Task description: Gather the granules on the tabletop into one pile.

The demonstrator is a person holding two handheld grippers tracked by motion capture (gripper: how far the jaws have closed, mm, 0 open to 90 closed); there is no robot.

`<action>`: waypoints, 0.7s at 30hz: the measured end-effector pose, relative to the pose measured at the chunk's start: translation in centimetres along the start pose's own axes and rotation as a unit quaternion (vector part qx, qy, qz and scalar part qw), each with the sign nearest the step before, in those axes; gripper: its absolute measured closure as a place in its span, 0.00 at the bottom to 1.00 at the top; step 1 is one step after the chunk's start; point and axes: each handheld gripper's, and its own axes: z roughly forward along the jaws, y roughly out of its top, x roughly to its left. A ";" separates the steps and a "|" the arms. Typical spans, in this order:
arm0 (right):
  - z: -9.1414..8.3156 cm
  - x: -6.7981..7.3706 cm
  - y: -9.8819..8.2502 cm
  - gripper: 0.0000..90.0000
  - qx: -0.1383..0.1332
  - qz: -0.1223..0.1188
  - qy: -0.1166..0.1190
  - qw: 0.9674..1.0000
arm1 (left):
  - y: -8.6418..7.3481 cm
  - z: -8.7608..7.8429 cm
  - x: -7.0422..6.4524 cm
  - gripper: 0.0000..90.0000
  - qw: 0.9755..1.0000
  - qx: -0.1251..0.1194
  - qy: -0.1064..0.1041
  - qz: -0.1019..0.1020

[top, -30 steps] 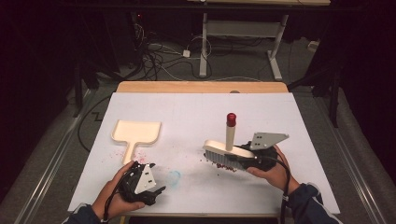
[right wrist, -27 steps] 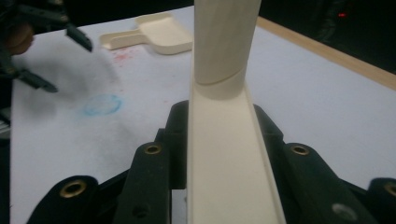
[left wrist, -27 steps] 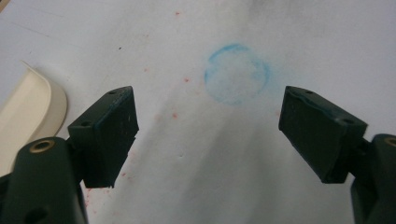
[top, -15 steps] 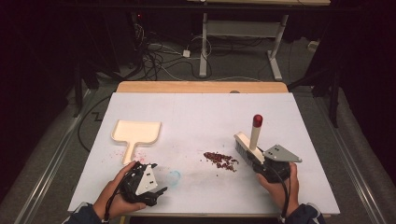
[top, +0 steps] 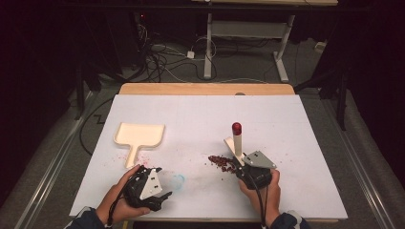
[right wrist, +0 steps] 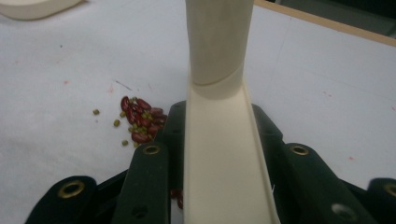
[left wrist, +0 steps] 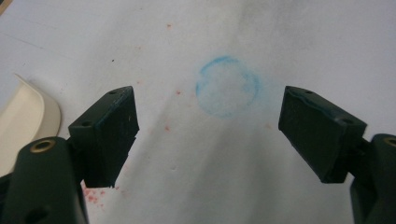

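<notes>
Beside the beans [top: 220, 162], the right claw [top: 244, 168] (closed) grips a brush [top: 236, 142].

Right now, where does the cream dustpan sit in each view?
High view: dustpan left of centre, beyond the left tongs.
Left gripper view: its curved edge at the left border.
Right gripper view: a rim at top left.
Shared landmark: white table sheet.

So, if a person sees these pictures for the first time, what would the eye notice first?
Probably the cream brush with its red-tipped handle, clamped in the right gripper and standing beside a small pile of dark red beans near the table's middle. Next, the cream dustpan lying alone at the left, beyond the open left gripper, and the faint blue ring between its jaws.
</notes>
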 end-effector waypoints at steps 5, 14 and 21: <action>0.7 1.5 0.6 0.75 -0.012 0.013 -0.006 1.000 | 0.0 0.0 0.0 0.21 1.000 -0.001 -0.001 0.000; 1.4 2.4 1.2 0.75 -0.033 0.002 -0.013 0.999 | -0.1 -0.1 0.1 0.21 1.000 -0.001 0.001 -0.002; 0.4 -0.5 1.4 0.75 -0.050 0.007 -0.002 0.999 | -0.2 -0.2 0.1 0.21 1.000 -0.001 0.004 -0.001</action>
